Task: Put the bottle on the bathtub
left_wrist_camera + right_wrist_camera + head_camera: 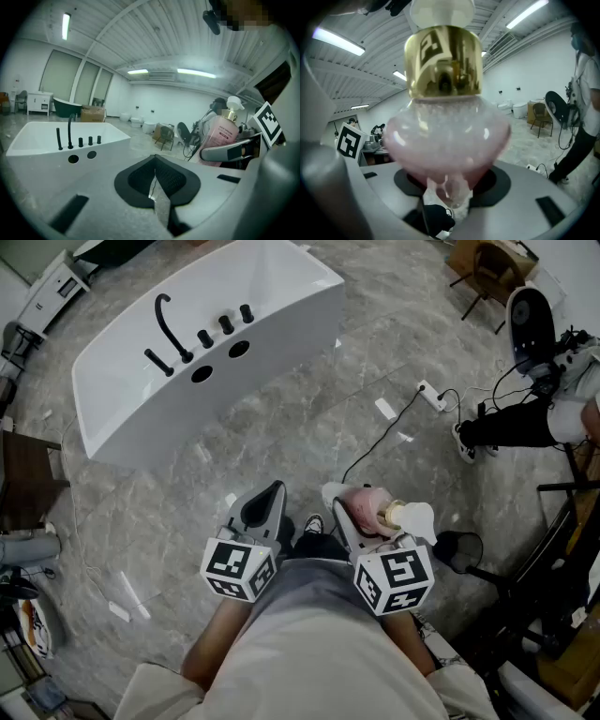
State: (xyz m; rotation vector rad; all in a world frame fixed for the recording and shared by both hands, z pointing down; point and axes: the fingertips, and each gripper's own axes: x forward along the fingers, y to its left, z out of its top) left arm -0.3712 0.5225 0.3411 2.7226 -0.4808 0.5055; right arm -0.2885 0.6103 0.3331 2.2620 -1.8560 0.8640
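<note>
A pink pump bottle [368,507] with a gold collar and white pump top sits between the jaws of my right gripper [375,510], which is shut on its body. In the right gripper view the bottle [446,136] fills the middle of the picture. My left gripper [264,507] hangs beside it, jaws shut with nothing between them. The white bathtub [281,320] stands ahead and to the left on the grey floor, with a black faucet [169,329] and black knobs on its rim. From the left gripper view I see the bathtub [42,140] at left and the bottle [220,136] at right.
A power strip [431,395] with a black cable lies on the floor ahead to the right. A standing fan [531,324] and a person's dark sleeve [511,426] are at far right. A black stand [469,554] is close by my right side.
</note>
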